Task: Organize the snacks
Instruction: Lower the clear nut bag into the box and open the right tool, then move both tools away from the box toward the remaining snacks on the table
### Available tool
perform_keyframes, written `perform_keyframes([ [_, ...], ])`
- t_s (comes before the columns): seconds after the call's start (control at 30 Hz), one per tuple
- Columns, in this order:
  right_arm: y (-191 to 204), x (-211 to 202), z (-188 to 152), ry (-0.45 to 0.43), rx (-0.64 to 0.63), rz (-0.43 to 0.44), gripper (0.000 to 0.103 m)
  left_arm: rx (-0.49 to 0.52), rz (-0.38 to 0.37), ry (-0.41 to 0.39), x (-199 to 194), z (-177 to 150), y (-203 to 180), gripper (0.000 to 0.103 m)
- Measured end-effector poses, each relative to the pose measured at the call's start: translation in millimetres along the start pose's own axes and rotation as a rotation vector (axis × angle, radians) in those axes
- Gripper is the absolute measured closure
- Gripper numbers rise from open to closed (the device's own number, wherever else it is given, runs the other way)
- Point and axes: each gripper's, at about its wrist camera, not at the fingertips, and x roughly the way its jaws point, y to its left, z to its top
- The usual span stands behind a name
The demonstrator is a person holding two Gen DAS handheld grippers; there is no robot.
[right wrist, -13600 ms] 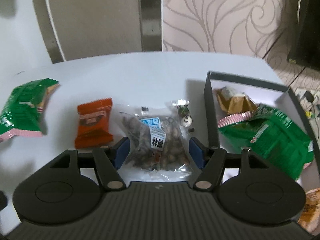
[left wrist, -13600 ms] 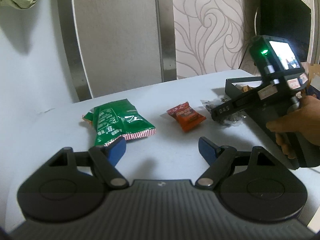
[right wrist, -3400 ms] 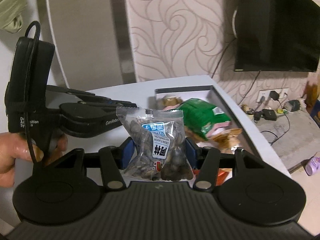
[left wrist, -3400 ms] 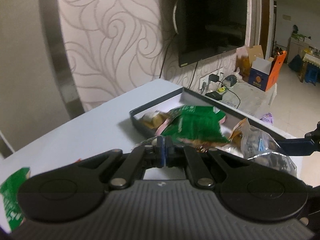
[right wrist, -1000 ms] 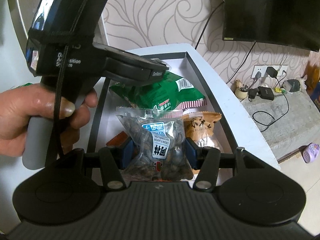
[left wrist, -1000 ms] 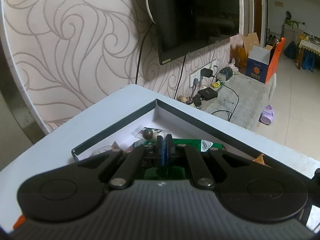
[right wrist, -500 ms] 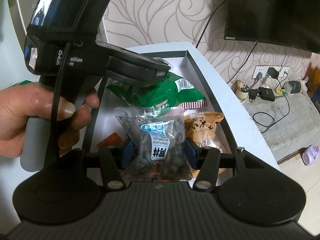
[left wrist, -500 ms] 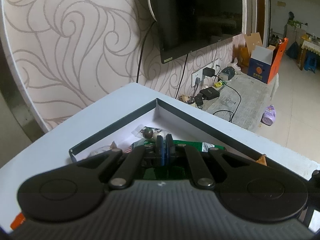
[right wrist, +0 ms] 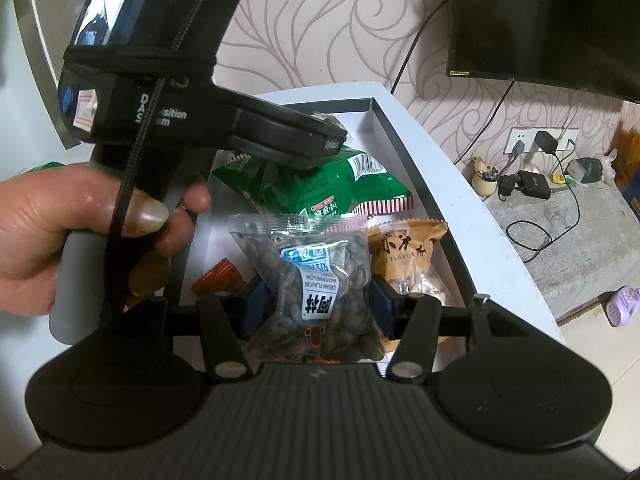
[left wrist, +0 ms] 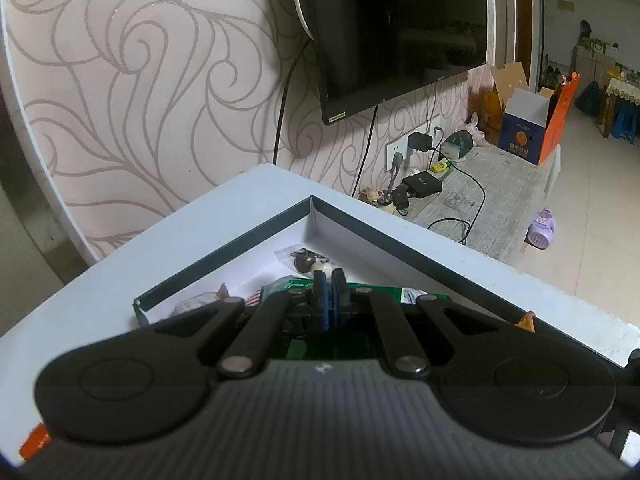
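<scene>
A: Seeds pkt (right wrist: 320, 284) pinched mid-body by right gripper (right wrist: 318, 304), half-open, over box (right wrist: 404, 152) near end. Light, crinkly, slippery; grip sides.
B: Left gripper (left wrist: 329, 300)?
A: Closed tight, empty afaict, over far green bag (right wrist: 312, 184).

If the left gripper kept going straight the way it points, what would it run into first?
Most likely the green snack bag lying in the box, directly under the shut left gripper. Depth is hard to judge; the small clear packet lies just beyond.
</scene>
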Motion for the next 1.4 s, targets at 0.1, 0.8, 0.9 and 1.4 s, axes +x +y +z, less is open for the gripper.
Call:
perform_keyframes([
  [0.1, 0.3, -0.4, -0.9, 0.003, 0.000, 0.002, 0.042, -0.013, -0.008, -0.004, -2.9, -2.9, 1.9, 0.097],
  [0.8, 2.9, -11.9, -2.9, -0.012, 0.017, -0.017, 0.040, -0.019, 0.000, 0.014, -11.7, -3.3, -2.0, 0.087],
  [0.9, 3.1, -16.9, -2.8, -0.024, 0.021, -0.018, 0.040, -0.028, 0.014, 0.004, -15.5, -3.7, -2.0, 0.050],
  [1.4, 13.0, -46.4, -8.3, -0.080, 0.029, -0.041, 0.036, -0.026, 0.025, -0.007, -28.9, -7.7, -0.7, 0.044],
])
